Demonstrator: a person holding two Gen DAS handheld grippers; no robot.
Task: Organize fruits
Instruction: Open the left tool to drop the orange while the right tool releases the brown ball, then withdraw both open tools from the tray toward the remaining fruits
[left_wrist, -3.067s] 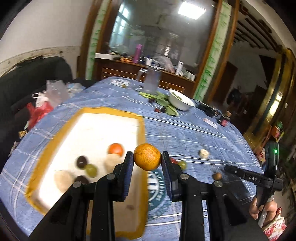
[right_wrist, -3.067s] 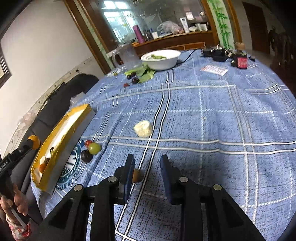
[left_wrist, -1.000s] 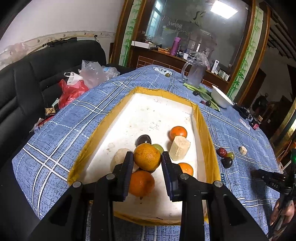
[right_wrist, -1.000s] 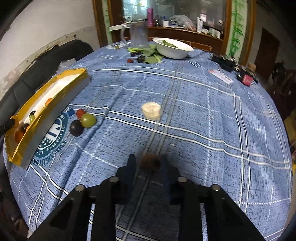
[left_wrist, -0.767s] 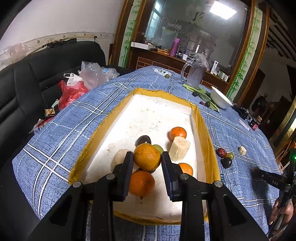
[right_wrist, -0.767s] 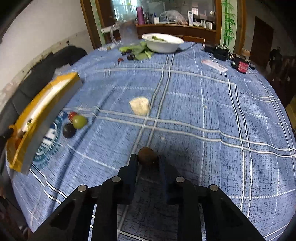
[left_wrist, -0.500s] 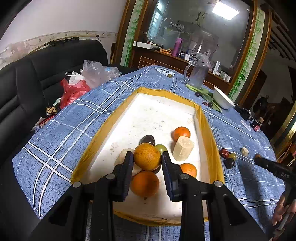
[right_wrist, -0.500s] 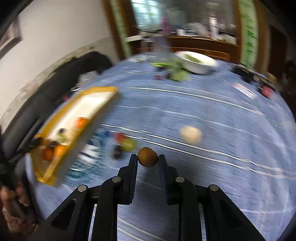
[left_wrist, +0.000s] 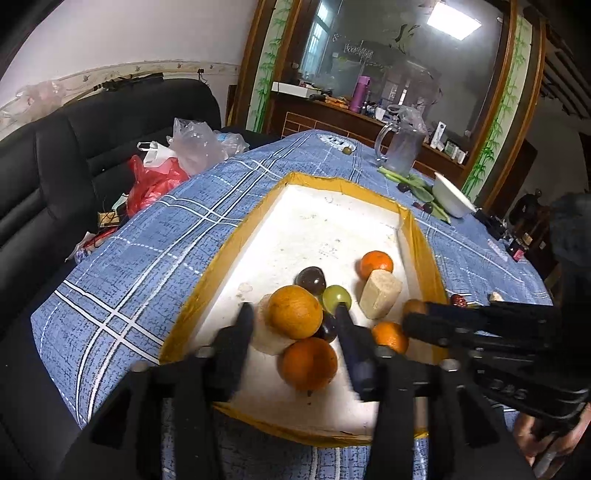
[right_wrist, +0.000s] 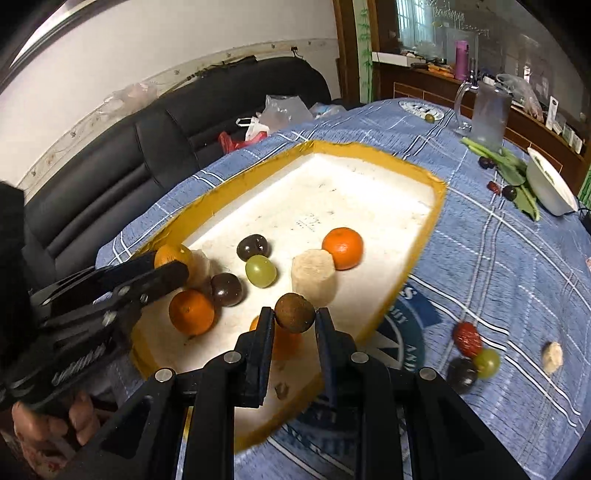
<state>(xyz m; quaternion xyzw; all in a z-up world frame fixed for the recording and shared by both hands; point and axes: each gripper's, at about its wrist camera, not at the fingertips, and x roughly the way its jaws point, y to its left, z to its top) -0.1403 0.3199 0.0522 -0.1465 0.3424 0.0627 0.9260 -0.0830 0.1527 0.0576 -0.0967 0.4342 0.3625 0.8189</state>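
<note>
A white tray with a yellow rim (left_wrist: 221, 258) holds several fruits: oranges, dark plums, a green grape (left_wrist: 336, 295) and a pale cut chunk (left_wrist: 380, 293). My left gripper (left_wrist: 294, 318) hangs over the tray's near end. Its jaws are opening, and a large orange (left_wrist: 291, 308) sits between them with a gap on each side, on top of the pile. My right gripper (right_wrist: 294, 322) is shut on a small brown round fruit (right_wrist: 294, 312) above the tray's near right corner (right_wrist: 424, 236). It also enters the left wrist view, right gripper (left_wrist: 410, 319).
A red date (right_wrist: 467, 338), a green grape (right_wrist: 487, 363), a dark plum (right_wrist: 460, 373) and a pale chunk (right_wrist: 552, 356) lie on the blue checked cloth right of the tray. Farther back stand a glass jug (right_wrist: 487, 118), a white bowl (right_wrist: 546, 184) and greens. A black sofa (left_wrist: 74, 155) with plastic bags flanks the left.
My left jaws have spread away from the orange they were gripping. My right gripper has swung left from the open tablecloth to the tray, carrying the brown fruit.
</note>
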